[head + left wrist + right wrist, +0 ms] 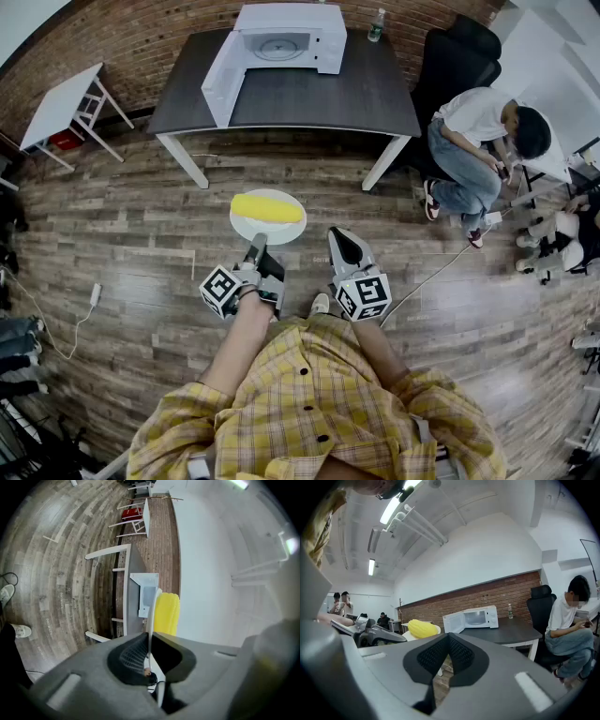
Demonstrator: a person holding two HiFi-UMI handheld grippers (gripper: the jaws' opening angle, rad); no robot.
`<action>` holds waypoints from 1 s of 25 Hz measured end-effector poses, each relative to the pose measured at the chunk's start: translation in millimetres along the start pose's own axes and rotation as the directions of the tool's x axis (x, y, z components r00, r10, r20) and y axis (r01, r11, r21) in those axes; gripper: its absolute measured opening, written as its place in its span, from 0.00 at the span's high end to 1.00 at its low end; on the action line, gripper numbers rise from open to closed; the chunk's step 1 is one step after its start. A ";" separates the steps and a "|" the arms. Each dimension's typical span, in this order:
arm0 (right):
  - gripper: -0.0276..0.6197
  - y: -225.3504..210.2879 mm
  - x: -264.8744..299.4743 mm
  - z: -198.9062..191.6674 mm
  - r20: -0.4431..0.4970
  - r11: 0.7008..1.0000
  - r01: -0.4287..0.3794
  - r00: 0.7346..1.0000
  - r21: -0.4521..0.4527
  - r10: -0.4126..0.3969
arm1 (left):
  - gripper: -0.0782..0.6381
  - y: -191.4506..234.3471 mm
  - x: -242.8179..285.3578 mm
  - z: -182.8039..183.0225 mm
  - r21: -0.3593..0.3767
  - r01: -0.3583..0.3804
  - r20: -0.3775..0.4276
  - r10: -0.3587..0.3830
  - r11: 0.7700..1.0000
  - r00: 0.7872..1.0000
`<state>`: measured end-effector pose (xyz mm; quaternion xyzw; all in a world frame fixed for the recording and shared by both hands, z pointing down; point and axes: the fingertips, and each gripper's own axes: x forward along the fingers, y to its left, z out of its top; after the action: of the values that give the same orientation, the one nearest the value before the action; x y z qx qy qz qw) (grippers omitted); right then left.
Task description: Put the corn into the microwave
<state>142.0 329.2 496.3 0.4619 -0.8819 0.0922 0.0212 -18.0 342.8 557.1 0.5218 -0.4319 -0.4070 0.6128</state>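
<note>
A yellow corn cob [267, 207] lies on a white plate [249, 231] held in the air over the wooden floor. My left gripper [255, 246] is shut on the plate's near rim. In the left gripper view the plate [151, 613] shows edge-on as a thin white line between the pads, with the corn [167, 613] beyond it. My right gripper [339, 240] hangs beside the plate, shut and empty; its own view shows the corn [421, 628] to its left. The white microwave [281, 42] stands on the dark table [319, 98] ahead, its door swung open.
A person [478, 141] sits at the right of the table next to a black chair [459, 56]. A bottle [376, 26] stands beside the microwave. A small white table [61, 103] is at the far left, and a cable [441, 272] runs across the floor.
</note>
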 end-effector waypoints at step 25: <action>0.95 65.1 1.7 -9.6 0.034 0.997 0.072 0.997 0.012 -0.072 | 0.87 7.4 -38.8 33.1 0.064 -0.004 -0.124 0.011 0.998 0.992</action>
<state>87.3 365.8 496.7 0.4950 -0.8644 0.0879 0.0070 -60.7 371.0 563.2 0.5637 -0.4074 -0.3575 0.6233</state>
